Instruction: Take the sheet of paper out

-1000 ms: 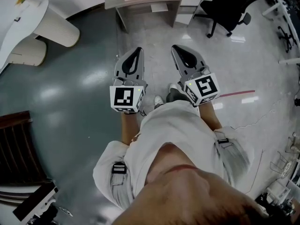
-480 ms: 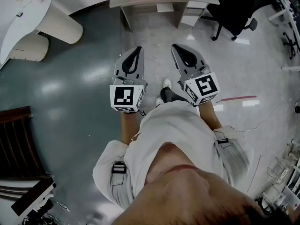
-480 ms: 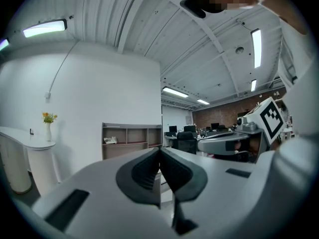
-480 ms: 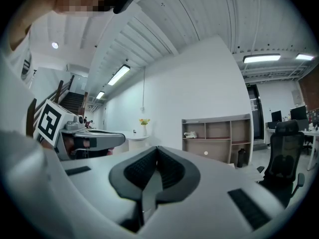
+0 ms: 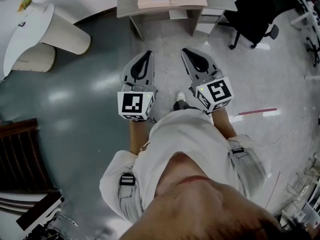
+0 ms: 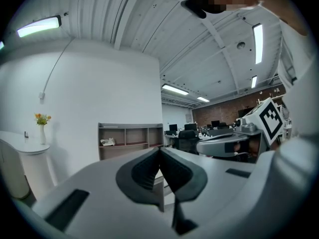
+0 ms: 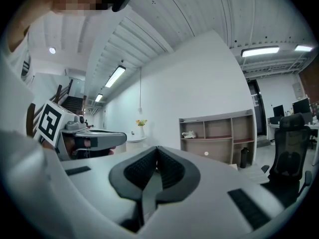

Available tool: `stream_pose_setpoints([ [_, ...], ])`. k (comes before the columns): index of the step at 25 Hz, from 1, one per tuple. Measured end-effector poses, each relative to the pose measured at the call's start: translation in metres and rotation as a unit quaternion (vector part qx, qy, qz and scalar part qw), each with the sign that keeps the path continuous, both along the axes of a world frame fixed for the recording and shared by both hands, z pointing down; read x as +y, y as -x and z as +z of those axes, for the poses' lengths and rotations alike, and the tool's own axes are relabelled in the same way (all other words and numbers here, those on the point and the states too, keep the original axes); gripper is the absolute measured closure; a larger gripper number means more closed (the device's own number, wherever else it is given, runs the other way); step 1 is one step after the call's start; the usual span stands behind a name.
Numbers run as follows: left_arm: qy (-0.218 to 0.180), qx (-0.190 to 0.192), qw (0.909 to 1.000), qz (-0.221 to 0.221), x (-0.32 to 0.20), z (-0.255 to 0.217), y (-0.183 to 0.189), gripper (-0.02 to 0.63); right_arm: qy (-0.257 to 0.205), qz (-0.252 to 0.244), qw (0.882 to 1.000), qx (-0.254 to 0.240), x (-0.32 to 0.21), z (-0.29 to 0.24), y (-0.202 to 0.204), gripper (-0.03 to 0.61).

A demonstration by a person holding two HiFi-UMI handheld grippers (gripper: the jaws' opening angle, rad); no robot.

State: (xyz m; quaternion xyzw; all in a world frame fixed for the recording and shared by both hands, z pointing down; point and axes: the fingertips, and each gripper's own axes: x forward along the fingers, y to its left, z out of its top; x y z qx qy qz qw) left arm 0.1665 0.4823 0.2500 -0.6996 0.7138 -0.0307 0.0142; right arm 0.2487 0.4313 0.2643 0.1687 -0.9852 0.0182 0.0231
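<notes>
The grey left gripper (image 5: 145,55) and the grey right gripper (image 5: 187,52) each have their jaws pressed together, empty, side by side above the glossy floor (image 5: 85,89).

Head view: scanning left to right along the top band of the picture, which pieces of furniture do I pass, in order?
white curved counter → wooden desk → black office chair
</notes>
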Motion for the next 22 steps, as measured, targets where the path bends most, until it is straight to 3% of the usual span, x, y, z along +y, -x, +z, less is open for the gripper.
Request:
stream_pose_setpoints([
  [22,0.025,-0.011,0.9995,-0.017,-0.108,0.005,0.016,0.594,0.033,-0.027,0.999,-0.021,-0.111,0.001,0.022,0.558],
])
